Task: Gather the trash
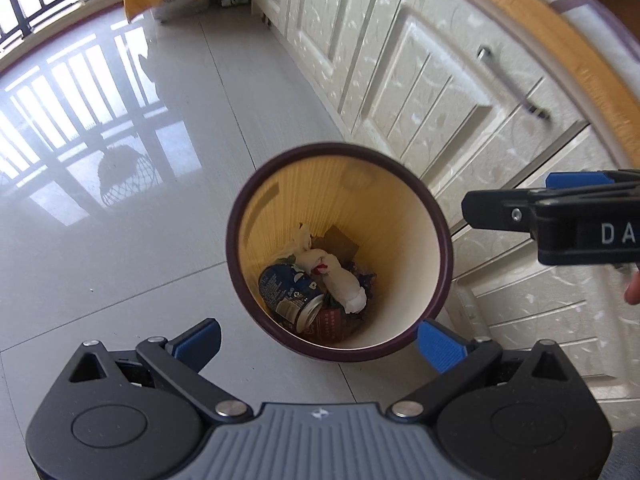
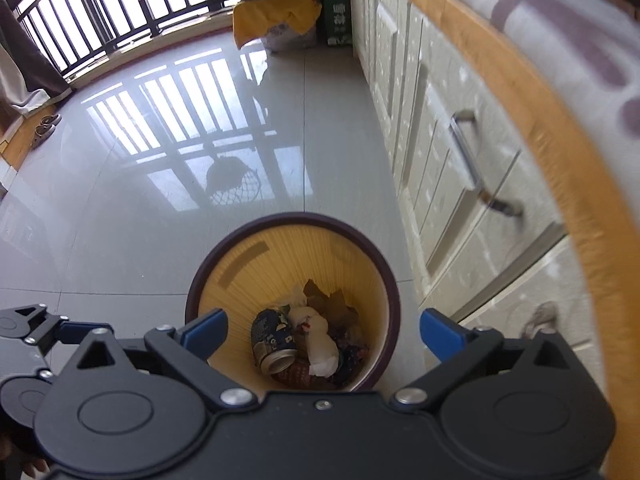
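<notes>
A round trash bin [image 1: 320,200] with a dark rim and a yellow ribbed inside stands on the tiled floor, seen from above in both views. At its bottom lie a dented blue can [image 1: 288,292], a crumpled white tissue [image 1: 344,280] and other scraps. My left gripper [image 1: 320,342] hangs above the bin's near rim, open, nothing between its blue pads [image 1: 200,340]. My right gripper [image 2: 323,332] is also over the bin [image 2: 280,256], open and empty, with the can [image 2: 274,340] and tissue [image 2: 320,348] below it. Each gripper shows at the edge of the other's view: the right one [image 1: 520,200], the left one [image 2: 60,332].
White cabinet drawers [image 2: 460,200] with metal handles [image 1: 516,84] run along the right, close to the bin, under a wood-edged counter [image 2: 560,160]. Glossy floor [image 1: 120,220] spreads to the left. A yellow-covered bundle [image 2: 276,16] and green box [image 2: 336,4] stand at the far end by the railing. A shoe [image 2: 540,320] rests by the cabinet.
</notes>
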A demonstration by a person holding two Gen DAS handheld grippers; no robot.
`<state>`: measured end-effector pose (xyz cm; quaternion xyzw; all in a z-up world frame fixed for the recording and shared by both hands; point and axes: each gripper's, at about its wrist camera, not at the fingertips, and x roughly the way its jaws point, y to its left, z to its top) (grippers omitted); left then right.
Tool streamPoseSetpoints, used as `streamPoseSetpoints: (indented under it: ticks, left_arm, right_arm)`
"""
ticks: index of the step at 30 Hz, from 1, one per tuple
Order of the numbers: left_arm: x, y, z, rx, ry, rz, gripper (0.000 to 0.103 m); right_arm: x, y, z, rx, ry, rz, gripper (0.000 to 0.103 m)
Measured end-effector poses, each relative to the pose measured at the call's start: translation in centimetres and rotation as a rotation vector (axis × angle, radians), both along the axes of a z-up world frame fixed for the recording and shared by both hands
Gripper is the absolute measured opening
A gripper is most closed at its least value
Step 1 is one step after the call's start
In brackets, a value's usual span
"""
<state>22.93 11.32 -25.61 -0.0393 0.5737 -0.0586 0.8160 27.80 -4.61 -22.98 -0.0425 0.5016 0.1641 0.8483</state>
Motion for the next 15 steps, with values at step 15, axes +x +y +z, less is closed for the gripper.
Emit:
streamPoseSetpoints:
  ticks: [15]
  left_arm:
    - [-5.6,1.0,10.3,-0.003,-0.174,0.103,0.103]
  right_arm:
    - [-6.2,-2.7,8.2,0.029,-0.112,-0.023,0.103]
